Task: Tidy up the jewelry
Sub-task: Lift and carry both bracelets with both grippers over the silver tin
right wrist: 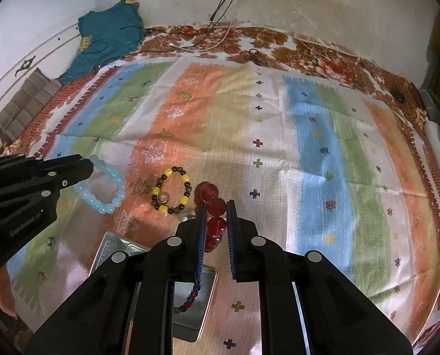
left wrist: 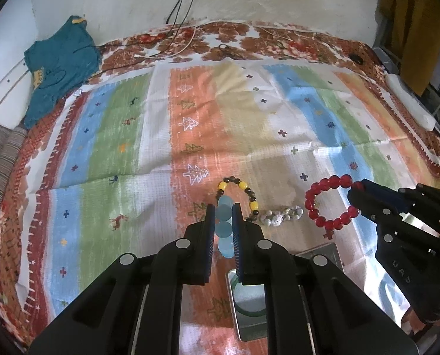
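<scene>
Now left claw point(left wrist: 223, 217) pinched tight on pale blue bracelet point(left wrist: 223, 222); right claw point(right wrist: 215, 217) clamped on red bracelet point(right wrist: 215, 207).

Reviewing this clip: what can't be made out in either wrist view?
- Metal tin, left wrist view: the left gripper, shut on the light blue bracelet, covers most of it.
- Tin's contents, right wrist view: only part of a multicoloured bead string shows; the right gripper, gripping the red bracelet, hides the rest.

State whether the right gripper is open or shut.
Shut: the right gripper clamps the red bead bracelet between its pads.
</scene>
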Motion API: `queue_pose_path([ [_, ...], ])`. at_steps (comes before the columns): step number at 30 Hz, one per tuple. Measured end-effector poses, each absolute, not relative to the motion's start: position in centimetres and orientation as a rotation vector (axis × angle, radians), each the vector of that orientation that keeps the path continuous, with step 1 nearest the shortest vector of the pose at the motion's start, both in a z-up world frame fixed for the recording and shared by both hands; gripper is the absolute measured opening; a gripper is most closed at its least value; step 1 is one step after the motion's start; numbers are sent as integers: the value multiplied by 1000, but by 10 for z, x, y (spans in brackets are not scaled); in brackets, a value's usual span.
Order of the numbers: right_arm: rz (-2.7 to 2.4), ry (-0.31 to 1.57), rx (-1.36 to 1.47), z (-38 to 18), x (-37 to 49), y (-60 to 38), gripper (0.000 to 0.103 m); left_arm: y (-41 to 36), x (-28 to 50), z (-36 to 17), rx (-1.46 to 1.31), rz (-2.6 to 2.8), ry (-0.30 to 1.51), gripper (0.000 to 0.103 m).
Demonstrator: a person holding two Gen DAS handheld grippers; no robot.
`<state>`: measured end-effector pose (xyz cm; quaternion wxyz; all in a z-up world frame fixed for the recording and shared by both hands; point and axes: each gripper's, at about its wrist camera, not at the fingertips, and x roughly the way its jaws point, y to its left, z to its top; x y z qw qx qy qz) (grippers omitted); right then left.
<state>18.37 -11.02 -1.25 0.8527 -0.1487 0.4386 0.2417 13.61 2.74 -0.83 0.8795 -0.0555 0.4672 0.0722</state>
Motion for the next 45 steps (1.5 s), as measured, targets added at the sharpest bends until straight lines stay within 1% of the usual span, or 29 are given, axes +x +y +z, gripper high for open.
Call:
queue_pose_path([
  [23,562,909,-298,1,147,-117,14,11,101,10,-135,100,933,11],
  [45,586,940,-293,-5,118,-130,14,-8,72,6,-121,65,953,11],
])
